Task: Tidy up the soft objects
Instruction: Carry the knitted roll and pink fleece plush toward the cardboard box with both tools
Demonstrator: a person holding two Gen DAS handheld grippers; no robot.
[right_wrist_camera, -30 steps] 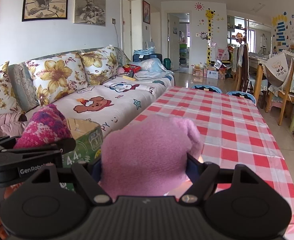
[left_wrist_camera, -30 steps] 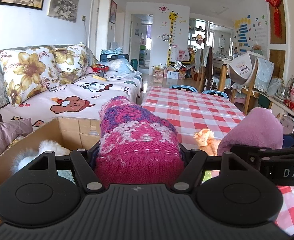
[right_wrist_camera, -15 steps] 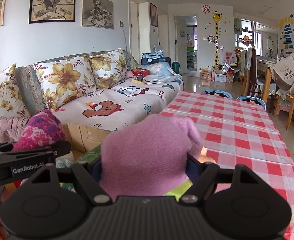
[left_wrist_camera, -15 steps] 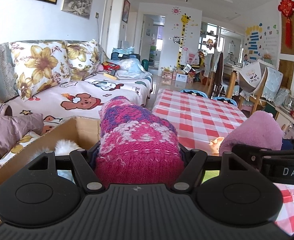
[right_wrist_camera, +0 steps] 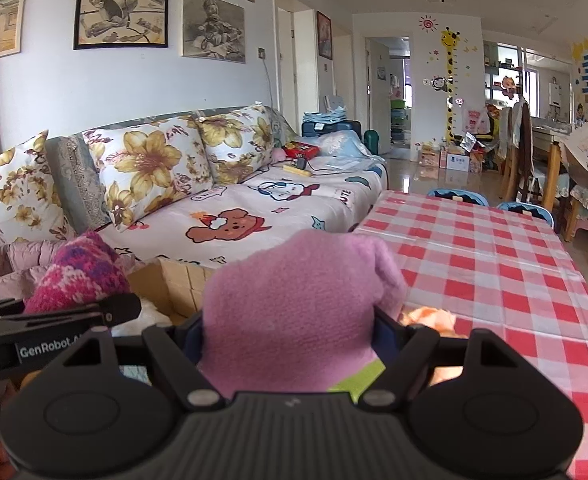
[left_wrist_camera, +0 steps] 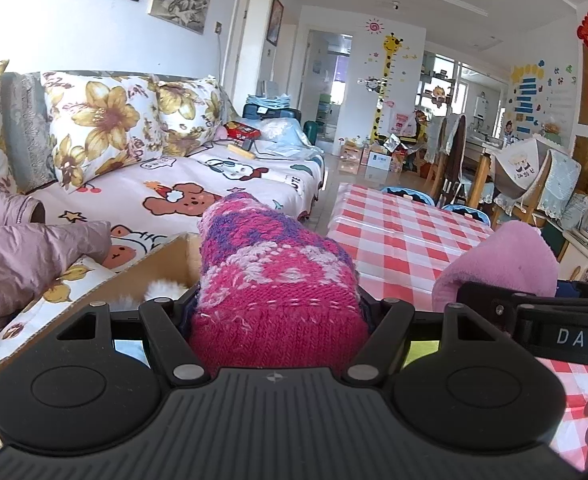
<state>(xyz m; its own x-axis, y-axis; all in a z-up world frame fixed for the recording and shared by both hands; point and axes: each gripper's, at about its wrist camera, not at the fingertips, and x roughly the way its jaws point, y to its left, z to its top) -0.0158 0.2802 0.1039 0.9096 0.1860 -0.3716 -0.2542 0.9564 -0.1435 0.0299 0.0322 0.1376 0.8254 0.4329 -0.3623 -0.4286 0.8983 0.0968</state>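
My left gripper (left_wrist_camera: pixel 276 308) is shut on a pink and purple knitted hat (left_wrist_camera: pixel 270 276), held above an open cardboard box (left_wrist_camera: pixel 150 268). A white fluffy item (left_wrist_camera: pixel 162 290) lies inside the box. My right gripper (right_wrist_camera: pixel 290 328) is shut on a soft lilac fleece item (right_wrist_camera: pixel 294 300), held beside the left one. The knitted hat also shows at the left of the right wrist view (right_wrist_camera: pixel 80 274), and the lilac item at the right of the left wrist view (left_wrist_camera: pixel 506 264). An orange plush toy (right_wrist_camera: pixel 430 316) lies on the table behind the right gripper.
A table with a red checked cloth (right_wrist_camera: pixel 494 252) stretches ahead on the right. A sofa with a cartoon sheet (left_wrist_camera: pixel 198 188) and floral cushions (left_wrist_camera: pixel 102 128) runs along the left. A lilac jacket (left_wrist_camera: pixel 26 256) lies on the sofa by the box. Chairs (left_wrist_camera: pixel 450 160) stand beyond the table.
Both grippers have tilted up and shifted left toward the box, each still gripping its item. More of the sofa and wall shows now.
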